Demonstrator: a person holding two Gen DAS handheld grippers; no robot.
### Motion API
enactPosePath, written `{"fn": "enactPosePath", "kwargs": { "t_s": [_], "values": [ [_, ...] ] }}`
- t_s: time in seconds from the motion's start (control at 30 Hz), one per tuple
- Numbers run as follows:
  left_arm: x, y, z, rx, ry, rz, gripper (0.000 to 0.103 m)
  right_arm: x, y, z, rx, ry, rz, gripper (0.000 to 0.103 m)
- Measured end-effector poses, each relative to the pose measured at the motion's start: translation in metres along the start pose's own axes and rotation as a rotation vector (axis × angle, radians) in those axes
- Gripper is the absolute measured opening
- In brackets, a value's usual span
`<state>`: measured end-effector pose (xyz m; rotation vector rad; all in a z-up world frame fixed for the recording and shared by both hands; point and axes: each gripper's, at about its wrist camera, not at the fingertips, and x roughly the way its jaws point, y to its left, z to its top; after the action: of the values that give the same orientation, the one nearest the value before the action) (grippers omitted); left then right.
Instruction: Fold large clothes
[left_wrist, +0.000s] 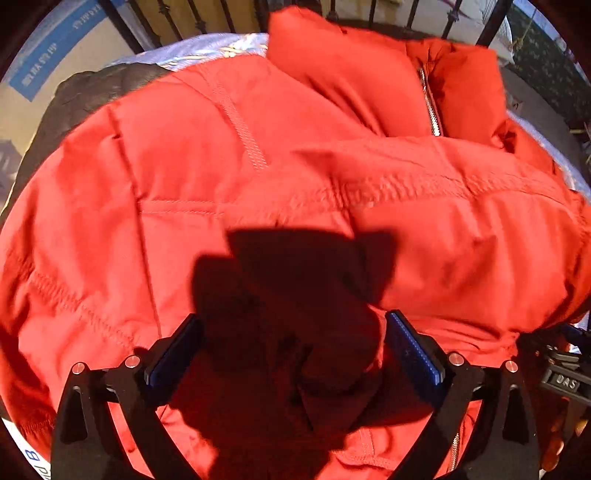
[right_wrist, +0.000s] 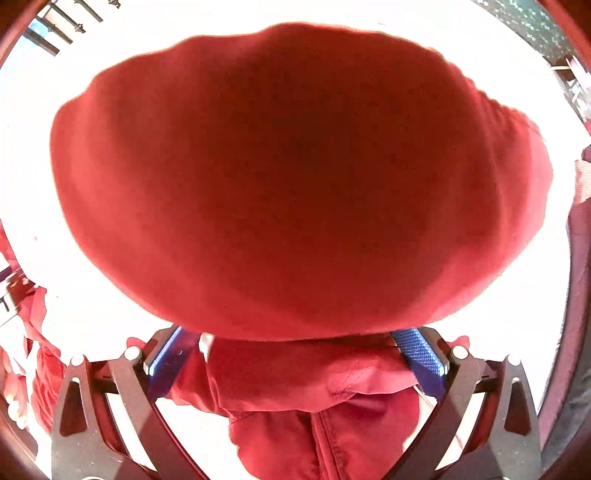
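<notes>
Left tongs (left_wrist: 293, 354) and right tongs (right_wrist: 295, 354) both stand wide, gripping nothing, poised over a puffy red jacket (left_wrist: 295, 177) spread on what seems a bed (left_wrist: 207, 50), collar toward its railed far edge.

- Your left view has hard sunlight; a dark shadow (left_wrist: 295, 295) falls on the red jacket (left_wrist: 184, 166).
- Your right view's background is blown white; fisheye bends both edges.

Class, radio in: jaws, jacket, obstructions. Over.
Left gripper open over red jacket. Right gripper open, red fabric between jaws. Dark garment beside jacket.
</notes>
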<state>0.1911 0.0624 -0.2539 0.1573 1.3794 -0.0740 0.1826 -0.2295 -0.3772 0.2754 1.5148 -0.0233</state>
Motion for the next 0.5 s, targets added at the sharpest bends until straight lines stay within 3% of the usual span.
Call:
{"fn": "enactPosePath", "kwargs": {
  "t_s": [0.1,0.13,0.27,0.4,0.5],
  "values": [
    [-0.023,0.013,-0.021,-0.03,-0.05,-0.033,0.096,-0.007,-0.001,0.005,-0.001,0.0,-0.009,0.098],
    [-0.031,0.018,-0.03,-0.034,-0.072,-0.035,0.096,-0.01,0.005,0.016,-0.003,-0.019,-0.014,0.098],
    [-0.072,0.048,-0.078,-0.062,-0.178,-0.03,0.097,-0.037,0.006,-0.002,-0.053,-0.12,-0.025,0.098],
    [-0.1,0.089,-0.134,-0.146,-0.245,0.05,0.095,-0.05,0.013,-0.018,-0.106,-0.18,-0.027,0.098],
    [-0.108,0.117,-0.175,-0.227,-0.241,0.141,0.093,-0.052,0.009,-0.037,-0.124,-0.195,-0.03,0.098]
  ]
}}
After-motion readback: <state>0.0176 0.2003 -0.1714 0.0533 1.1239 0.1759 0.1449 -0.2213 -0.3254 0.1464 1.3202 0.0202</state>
